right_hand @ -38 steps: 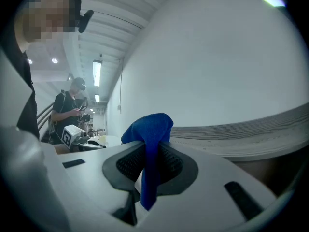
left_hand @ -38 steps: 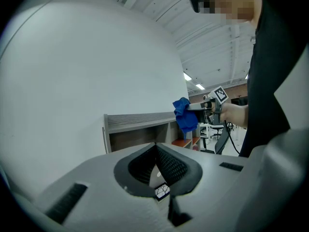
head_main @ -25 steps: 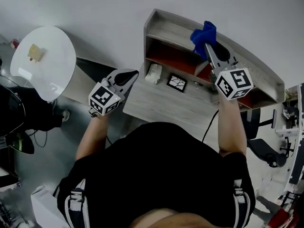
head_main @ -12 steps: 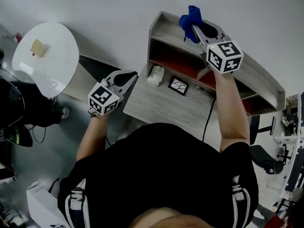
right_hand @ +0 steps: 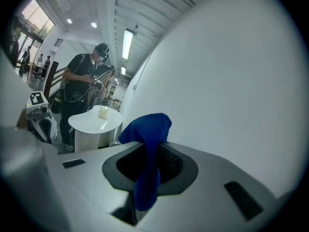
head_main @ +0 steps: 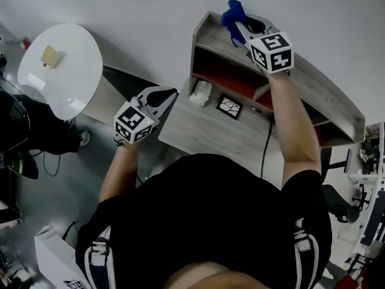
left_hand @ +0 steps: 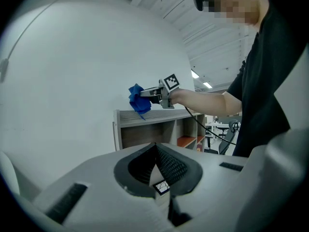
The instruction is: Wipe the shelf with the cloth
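1. Head view:
   - R arm is stretched forward, nearly straight, forearm lying across the shelf (head_main: 313, 84).
   - The right gripper (head_main: 240, 29) is over the left end of the shelf's top board, marker cube facing up.
   - Its jaws are clamped on the blue cloth (head_main: 231, 13), which is bunched past the tips at the back left corner, by the wall (head_main: 150, 5).
   - L arm is bent at the elbow and held low. The left gripper (head_main: 165, 94) is off the desk's (head_main: 210, 131) left front corner, tips aimed toward the shelf and well apart from it.
   - In the lower shelf bay sit a white lump (head_main: 200, 92) and, just beside it, a dark tile (head_main: 229, 107).
   - A round white table (head_main: 60, 71) stands to the left.

2. Left gripper view:
   - The jaws are pressed together at the tips w/ nothing between them.
   - Beyond them, the R forearm reaches in level from the right.
   - The cloth hangs from the right gripper at the shelf's left end. Its lowest corner is down at the top board's edge; contact can't be confirmed.

3. Right gripper view:
   - The jaws are closed on the cloth. A wad sticks up over the tips and a tail drapes back toward the camera.
   - Only bare wall is ahead.
   - At left are the round table, another person (right_hand: 84, 88) standing behind it, and the left gripper low at the edge.
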Motion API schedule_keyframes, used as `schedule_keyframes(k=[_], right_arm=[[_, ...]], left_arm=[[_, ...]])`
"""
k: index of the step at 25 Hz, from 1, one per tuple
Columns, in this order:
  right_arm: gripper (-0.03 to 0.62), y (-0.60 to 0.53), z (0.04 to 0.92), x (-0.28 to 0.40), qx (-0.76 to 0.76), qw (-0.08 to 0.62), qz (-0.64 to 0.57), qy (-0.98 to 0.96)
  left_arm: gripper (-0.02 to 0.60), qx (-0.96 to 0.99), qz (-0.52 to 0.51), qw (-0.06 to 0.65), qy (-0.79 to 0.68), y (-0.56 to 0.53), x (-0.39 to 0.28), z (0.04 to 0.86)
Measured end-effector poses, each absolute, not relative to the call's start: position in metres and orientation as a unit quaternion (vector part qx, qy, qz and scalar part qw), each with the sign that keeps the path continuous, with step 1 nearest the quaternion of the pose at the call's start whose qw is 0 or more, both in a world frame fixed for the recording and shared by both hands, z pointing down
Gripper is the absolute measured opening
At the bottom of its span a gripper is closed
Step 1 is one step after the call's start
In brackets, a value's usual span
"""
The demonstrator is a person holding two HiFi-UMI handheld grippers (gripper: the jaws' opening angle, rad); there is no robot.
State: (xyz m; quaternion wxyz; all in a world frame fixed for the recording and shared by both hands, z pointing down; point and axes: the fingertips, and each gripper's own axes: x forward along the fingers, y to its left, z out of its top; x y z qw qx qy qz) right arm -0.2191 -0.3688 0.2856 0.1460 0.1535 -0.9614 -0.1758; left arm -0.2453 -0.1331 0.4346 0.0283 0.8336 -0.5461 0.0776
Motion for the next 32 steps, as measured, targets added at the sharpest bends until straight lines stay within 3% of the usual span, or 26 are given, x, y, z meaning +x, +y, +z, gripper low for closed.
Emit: schedule_keyframes(k=[15,32], right_arm=[[0.055,-0.36,0.372,-0.272,0.088,0.306,-0.27,-0.909],[0.054,-0.361,0.408,-0.281,0.058,0.397,-0.281,-0.872]], left_arm=[[0.016,0.833,0.082,0.034,-0.547,-0.132,-0.247,0.44],[0.017,0.831,0.1,0.046,-0.546,-0.121,-0.243,0.448]])
